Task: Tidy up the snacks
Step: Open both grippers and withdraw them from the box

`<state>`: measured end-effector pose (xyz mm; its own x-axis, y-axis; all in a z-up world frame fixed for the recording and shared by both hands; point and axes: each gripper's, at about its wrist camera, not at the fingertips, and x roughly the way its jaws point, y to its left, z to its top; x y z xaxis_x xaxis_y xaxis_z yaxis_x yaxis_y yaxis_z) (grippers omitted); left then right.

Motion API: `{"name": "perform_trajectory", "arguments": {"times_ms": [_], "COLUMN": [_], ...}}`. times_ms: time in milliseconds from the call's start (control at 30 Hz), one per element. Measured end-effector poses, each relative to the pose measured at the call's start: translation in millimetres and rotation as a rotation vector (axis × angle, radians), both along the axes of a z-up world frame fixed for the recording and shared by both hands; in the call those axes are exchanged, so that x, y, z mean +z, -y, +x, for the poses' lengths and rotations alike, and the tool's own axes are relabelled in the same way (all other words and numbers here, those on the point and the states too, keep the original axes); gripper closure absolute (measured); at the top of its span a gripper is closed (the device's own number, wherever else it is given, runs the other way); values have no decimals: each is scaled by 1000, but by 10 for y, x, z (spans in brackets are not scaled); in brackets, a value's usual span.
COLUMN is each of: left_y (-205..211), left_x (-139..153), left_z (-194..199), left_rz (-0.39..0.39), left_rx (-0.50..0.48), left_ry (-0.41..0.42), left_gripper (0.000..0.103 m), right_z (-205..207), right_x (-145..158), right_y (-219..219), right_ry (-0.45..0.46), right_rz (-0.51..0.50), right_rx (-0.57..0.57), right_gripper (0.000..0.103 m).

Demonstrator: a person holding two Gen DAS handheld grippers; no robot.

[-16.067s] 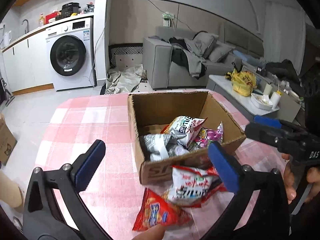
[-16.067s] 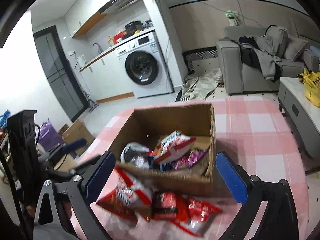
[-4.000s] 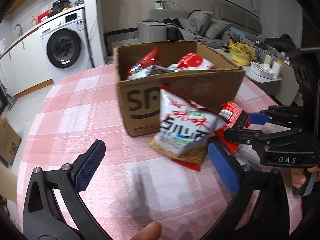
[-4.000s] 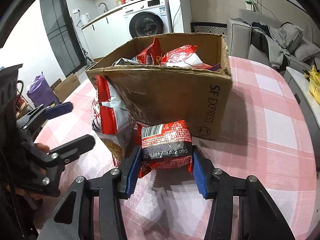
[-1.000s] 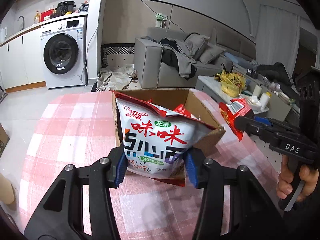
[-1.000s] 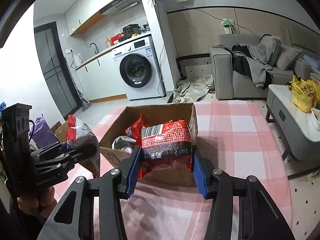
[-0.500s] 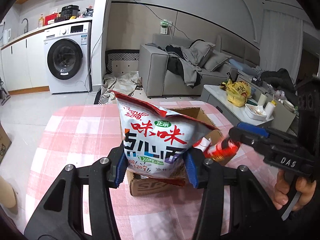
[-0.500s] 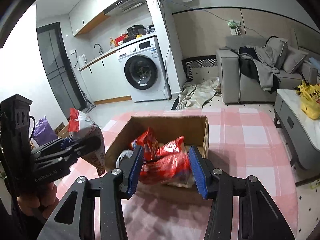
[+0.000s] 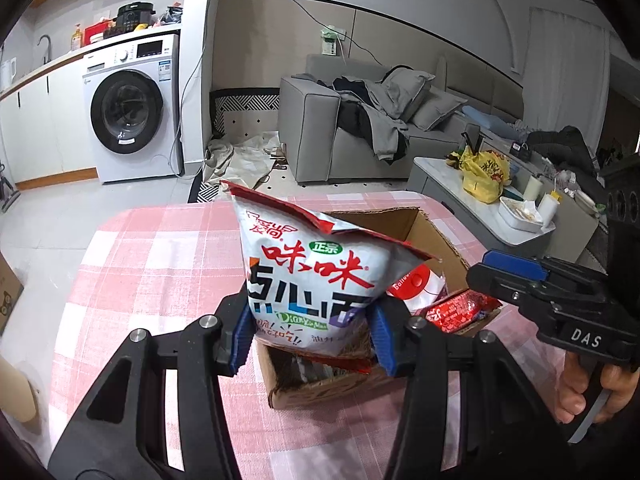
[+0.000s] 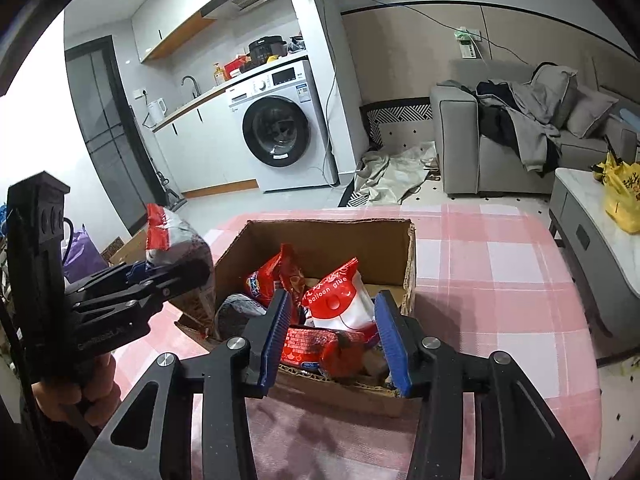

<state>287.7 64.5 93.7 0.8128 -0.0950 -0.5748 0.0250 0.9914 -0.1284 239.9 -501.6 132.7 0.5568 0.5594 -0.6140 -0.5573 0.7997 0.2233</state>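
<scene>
My left gripper (image 9: 312,336) is shut on a white snack bag (image 9: 316,280) with red characters and holds it upright above the near end of the cardboard box (image 9: 436,232). From the right wrist view, that left gripper (image 10: 176,276) and its bag (image 10: 172,232) hang at the box's left side. The jaws of my right gripper (image 10: 336,340) are closing over the near edge of the box (image 10: 328,236), and the pads press on nothing. Just under them, a red packet (image 10: 320,346) lies inside the box. In the left wrist view the red packet (image 9: 456,308) rests below the right gripper (image 9: 492,276).
Inside the box are a white and red "balloon glue" bag (image 10: 340,304), another red packet (image 10: 268,280) and a silver bag (image 10: 236,312). The box stands on a table with a pink checked cloth (image 10: 500,280). A low side table (image 10: 592,248) stands to the right.
The red packet has left my right gripper and dropped into the box. My left gripper has carried the white bag forward over the box's near end.
</scene>
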Motion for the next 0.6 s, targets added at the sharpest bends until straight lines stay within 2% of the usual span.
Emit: {"name": "perform_trajectory", "arguments": {"times_ms": [267,333,367,400,433,467,500,600], "left_y": [254,315,326,330,351,360,377,392], "left_x": [-36,-48,-51,-51,-39,-30,-24,19], "left_z": [283,302,310,298,297,284,261,155], "left_rz": [46,47,48,50,51,50,47,43], "left_rx": [-24,-36,-36,-33,-30,-28,-27,-30], "left_ry": [-21,-29,-36,-37,-35,-29,-25,-8], "left_gripper": [56,53,48,44,36,27,23,18], "right_z": [28,28,21,16,9,6,-6,-45], "right_x": [-32,-19,-9,1,14,26,45,84], "right_y": [-22,-21,-9,0,6,13,25,95], "right_ry": [-1,2,5,8,10,12,14,23], "right_rz": [-13,-14,-12,-11,-12,-10,-1,27], "right_rx": [0,-2,-4,-7,-8,-9,-12,-27], "right_gripper": [57,54,52,49,46,38,28,12]}}
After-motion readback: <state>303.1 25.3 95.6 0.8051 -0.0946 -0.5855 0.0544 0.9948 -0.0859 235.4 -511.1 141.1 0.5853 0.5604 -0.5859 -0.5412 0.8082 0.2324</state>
